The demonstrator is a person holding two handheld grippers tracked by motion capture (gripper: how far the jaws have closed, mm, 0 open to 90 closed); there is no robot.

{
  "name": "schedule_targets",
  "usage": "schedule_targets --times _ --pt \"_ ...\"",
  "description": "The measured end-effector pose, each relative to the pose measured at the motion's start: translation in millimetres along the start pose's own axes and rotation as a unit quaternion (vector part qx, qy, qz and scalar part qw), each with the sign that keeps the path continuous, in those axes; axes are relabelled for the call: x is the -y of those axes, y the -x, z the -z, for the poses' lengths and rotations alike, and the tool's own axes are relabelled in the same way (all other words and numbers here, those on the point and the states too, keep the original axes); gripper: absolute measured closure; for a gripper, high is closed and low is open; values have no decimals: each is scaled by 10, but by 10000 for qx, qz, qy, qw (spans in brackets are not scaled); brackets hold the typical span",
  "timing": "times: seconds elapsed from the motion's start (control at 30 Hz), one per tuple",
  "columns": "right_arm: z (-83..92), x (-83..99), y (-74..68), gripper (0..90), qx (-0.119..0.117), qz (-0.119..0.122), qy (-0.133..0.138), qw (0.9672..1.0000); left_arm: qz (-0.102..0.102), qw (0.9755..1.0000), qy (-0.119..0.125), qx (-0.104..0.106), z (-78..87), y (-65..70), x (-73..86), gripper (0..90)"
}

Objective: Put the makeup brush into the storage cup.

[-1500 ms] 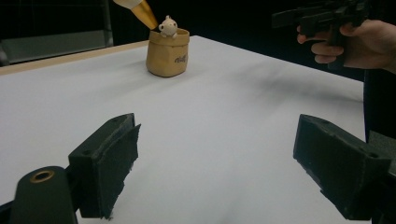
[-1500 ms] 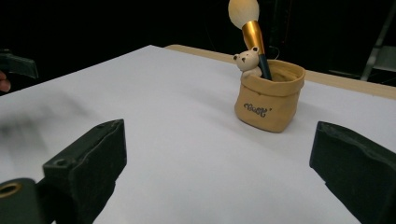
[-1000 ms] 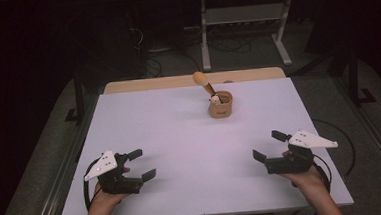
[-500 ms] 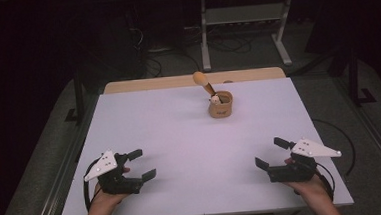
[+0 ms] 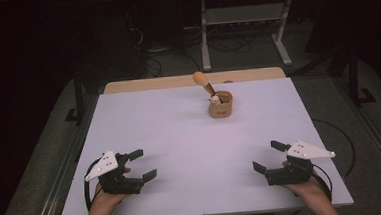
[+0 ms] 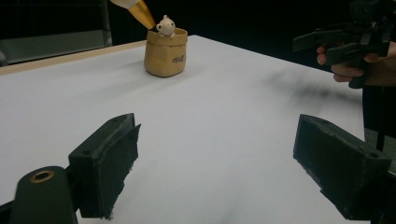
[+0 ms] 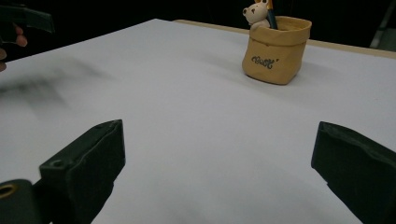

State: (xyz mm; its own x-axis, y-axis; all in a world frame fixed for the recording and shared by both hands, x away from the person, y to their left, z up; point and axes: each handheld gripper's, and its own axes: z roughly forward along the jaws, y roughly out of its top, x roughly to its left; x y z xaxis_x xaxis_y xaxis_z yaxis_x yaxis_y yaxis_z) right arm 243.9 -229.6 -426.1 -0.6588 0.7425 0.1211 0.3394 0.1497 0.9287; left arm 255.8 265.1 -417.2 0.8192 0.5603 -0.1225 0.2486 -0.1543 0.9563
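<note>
A small tan pouch-shaped holder (image 5: 221,104) stands upright at the far middle of the white table (image 5: 170,134). A little bear figure (image 5: 214,99) and an orange-tipped stick (image 5: 202,80) poke out of it. The holder (image 6: 165,52) also appears far ahead in the left gripper view, and the holder (image 7: 276,49) in the right gripper view. My left gripper (image 5: 143,165) rests open near the front left edge. My right gripper (image 5: 269,156) is open near the front right edge. Both hold nothing and are far from the holder.
A wooden strip (image 5: 177,82) runs along the table's far edge. Beyond it stand a metal frame (image 5: 243,24) and cables on a dark floor. My right gripper (image 6: 345,39) shows far off in the left gripper view.
My right gripper has drifted slightly back toward the front edge and a little to the right. The left gripper and the holder have stayed put.
</note>
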Motion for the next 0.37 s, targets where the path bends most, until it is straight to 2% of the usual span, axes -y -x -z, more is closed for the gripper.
schedule_targets --times 0.37 --pt "13 -16 -12 22 12 76 15 10000 -32 10000 -32 4 -14 -6 1 134"
